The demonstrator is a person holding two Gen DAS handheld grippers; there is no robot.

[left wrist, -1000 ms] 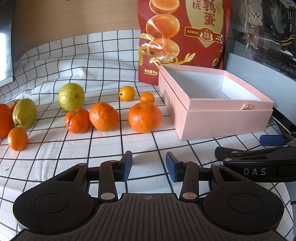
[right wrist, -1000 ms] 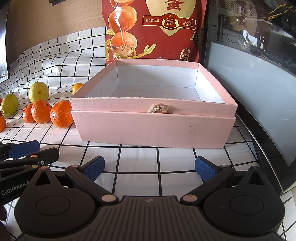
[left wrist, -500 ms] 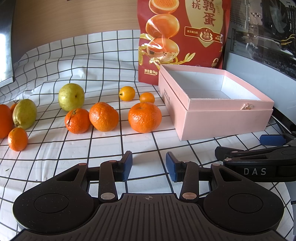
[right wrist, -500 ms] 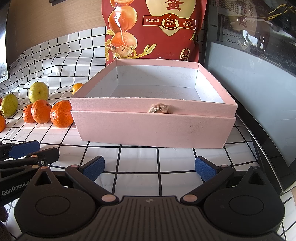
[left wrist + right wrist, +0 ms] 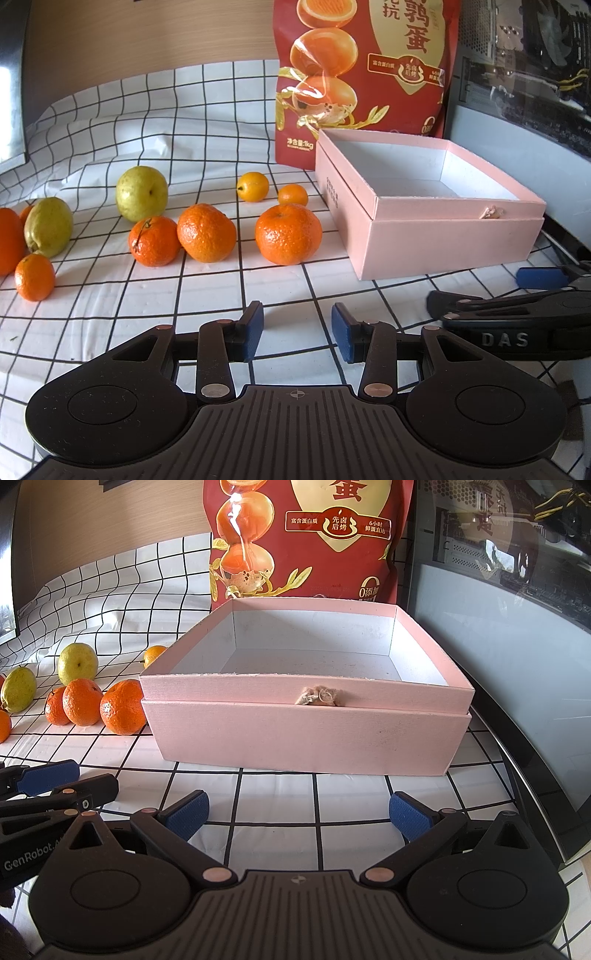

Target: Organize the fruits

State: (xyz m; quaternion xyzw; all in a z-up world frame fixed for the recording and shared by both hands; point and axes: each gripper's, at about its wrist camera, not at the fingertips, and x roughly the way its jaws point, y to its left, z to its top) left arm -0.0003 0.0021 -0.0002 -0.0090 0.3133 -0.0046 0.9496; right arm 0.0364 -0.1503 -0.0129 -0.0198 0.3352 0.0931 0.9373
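Note:
The fruit lies loose on the checked cloth in the left wrist view: three large oranges [image 5: 288, 234], [image 5: 206, 232], [image 5: 153, 242], two yellow-green pears [image 5: 141, 192], [image 5: 48, 227], two tiny oranges [image 5: 252, 187], [image 5: 293, 195] and a small one [image 5: 35, 277]. The pink box [image 5: 443, 236] stands empty to their right. My left gripper [image 5: 297, 332] hovers low in front of the oranges. Its jaws are opening, a narrow gap with nothing in it. My right gripper [image 5: 299, 814] faces the box's front wall [image 5: 306, 738], open wide and empty.
A tall red snack bag [image 5: 365, 74] stands right behind the box. A dark glass-sided computer case [image 5: 517, 627] walls off the right side. A monitor edge [image 5: 11, 92] is at far left. The cloth rises against a wooden wall at the back.

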